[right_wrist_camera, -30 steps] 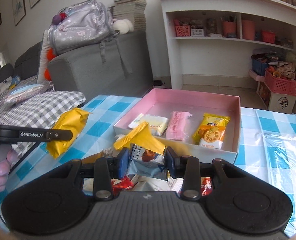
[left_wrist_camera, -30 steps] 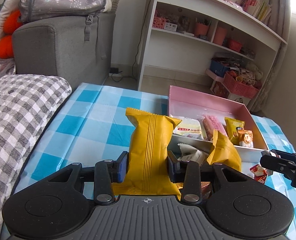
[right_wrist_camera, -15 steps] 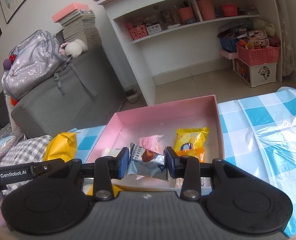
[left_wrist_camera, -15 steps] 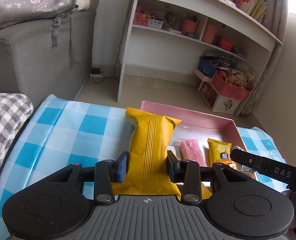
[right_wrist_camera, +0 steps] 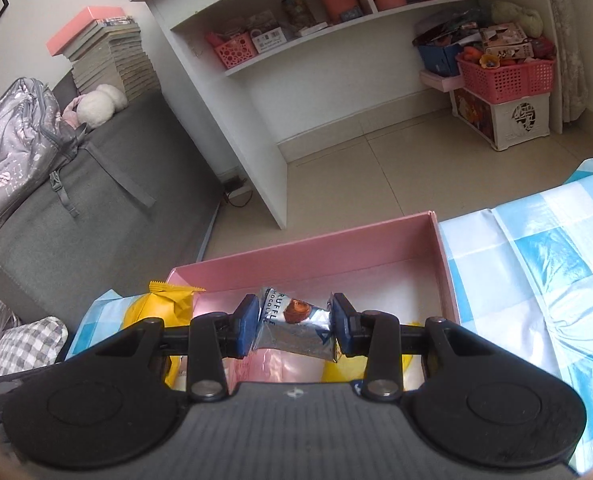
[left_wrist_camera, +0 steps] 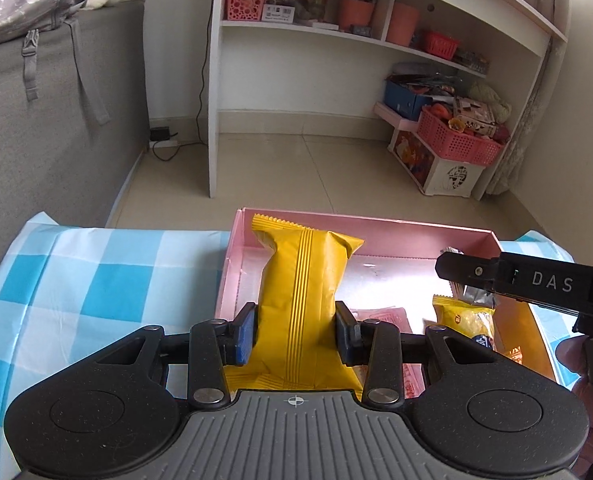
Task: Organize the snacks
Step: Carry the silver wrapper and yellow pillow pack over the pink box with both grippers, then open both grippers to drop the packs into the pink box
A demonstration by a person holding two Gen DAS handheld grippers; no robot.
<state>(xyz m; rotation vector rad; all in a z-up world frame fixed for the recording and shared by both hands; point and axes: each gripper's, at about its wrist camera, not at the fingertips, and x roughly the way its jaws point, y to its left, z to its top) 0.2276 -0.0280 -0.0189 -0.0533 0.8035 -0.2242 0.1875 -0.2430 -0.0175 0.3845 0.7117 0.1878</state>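
Observation:
My left gripper (left_wrist_camera: 295, 330) is shut on a tall yellow snack bag (left_wrist_camera: 302, 280) and holds it upright over the left end of the pink box (left_wrist_camera: 360, 227). My right gripper (right_wrist_camera: 293, 324) is shut on a silver-blue truffle chocolate packet (right_wrist_camera: 292, 326) above the same pink box (right_wrist_camera: 308, 258). The yellow bag also shows in the right wrist view (right_wrist_camera: 158, 308), at the box's left end. The right gripper appears side-on in the left wrist view (left_wrist_camera: 536, 280). A pink packet (left_wrist_camera: 384, 314) and a yellow biscuit packet (left_wrist_camera: 464, 320) lie in the box.
The box stands on a blue-and-white checked tablecloth (left_wrist_camera: 96, 284). Beyond the table's far edge is tiled floor, a white shelf unit (left_wrist_camera: 376, 32), a red basket (left_wrist_camera: 456, 140) and a grey sofa (left_wrist_camera: 48, 120) with a backpack (right_wrist_camera: 20, 136).
Both grippers have moved forward and up over the pink box, each still holding its packet. The loose snack pile on the table has dropped out of view.

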